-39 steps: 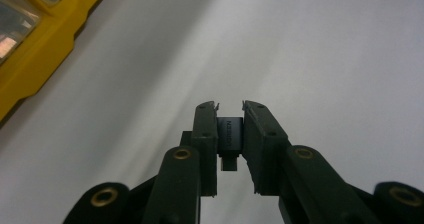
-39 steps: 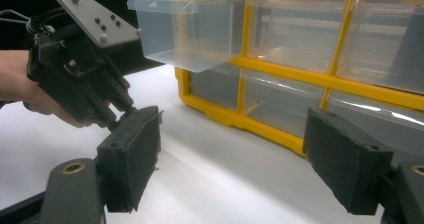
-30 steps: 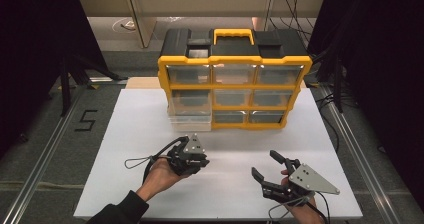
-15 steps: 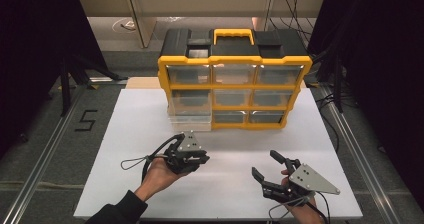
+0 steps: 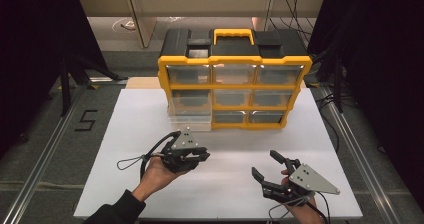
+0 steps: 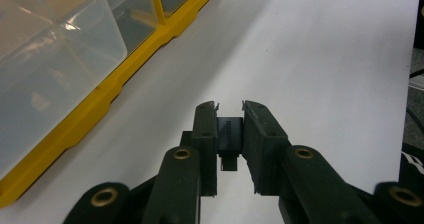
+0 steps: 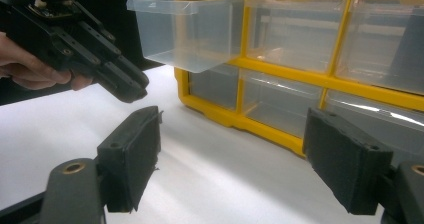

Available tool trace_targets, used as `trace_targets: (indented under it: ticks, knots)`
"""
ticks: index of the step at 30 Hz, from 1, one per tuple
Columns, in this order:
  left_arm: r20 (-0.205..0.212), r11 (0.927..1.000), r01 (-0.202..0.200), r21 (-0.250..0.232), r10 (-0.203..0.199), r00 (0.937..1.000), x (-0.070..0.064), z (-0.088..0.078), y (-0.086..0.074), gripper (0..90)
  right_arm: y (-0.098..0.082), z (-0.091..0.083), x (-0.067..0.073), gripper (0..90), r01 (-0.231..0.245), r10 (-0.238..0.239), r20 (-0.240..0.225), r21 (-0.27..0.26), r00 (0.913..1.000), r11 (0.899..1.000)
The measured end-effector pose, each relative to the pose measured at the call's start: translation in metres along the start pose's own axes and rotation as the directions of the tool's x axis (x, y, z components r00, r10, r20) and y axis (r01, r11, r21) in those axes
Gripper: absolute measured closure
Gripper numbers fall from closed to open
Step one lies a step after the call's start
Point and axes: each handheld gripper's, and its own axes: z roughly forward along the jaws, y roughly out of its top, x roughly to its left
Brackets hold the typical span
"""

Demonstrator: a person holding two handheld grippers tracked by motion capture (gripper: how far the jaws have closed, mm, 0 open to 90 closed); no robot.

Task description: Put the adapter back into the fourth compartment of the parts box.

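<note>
A yellow and black organizer [image 5: 235, 86] with clear drawers stands at the back of the white board [image 5: 131, 134]. One clear drawer [image 5: 189, 115] at its left is pulled out and looks empty [image 7: 190, 29]. My left gripper [image 5: 204, 157] hovers in front of that drawer, turned to the right. It is shut on a small black part [image 6: 230, 135] pinched between its pads [image 6: 206, 129]. My right gripper [image 5: 264, 163] rests near the front right of the board, open, with nothing between its fingers [image 7: 135, 144]. In the right gripper view the left gripper [image 7: 131, 91] hangs at upper left.
The organizer's yellow base [image 6: 102, 103] runs along the left of the left gripper view. A cable loop [image 5: 131, 160] trails from the left gripper. A grey floor with a metal rail [image 5: 47, 149] lies left of the board, and dark curtains flank the table.
</note>
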Motion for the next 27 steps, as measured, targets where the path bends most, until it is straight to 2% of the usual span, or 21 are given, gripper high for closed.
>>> trace_targets:
  ticks: [13, 18, 27]
  knots:
    - [0.005, 0.9988, 0.013, -0.046, -0.012, 0.9999, 0.001, -0.010, 0.006, 75.9, 0.000, 0.000, 0.000, 24.2, -0.001, 0.001, 0.000, -0.001, 1.0000, 1.000]
    - [0.000, 0.9967, 0.026, -0.077, -0.026, 0.9997, 0.005, -0.020, 0.010, 75.9, 0.000, 0.000, 0.000, 24.2, -0.001, 0.001, 0.000, -0.002, 1.0000, 1.000]
    - [-0.014, 0.9950, 0.019, -0.099, -0.020, 0.9997, 0.005, -0.025, 0.013, 75.9, 0.000, 0.000, 0.000, 24.2, 0.000, 0.000, 0.001, -0.002, 1.0000, 1.000]
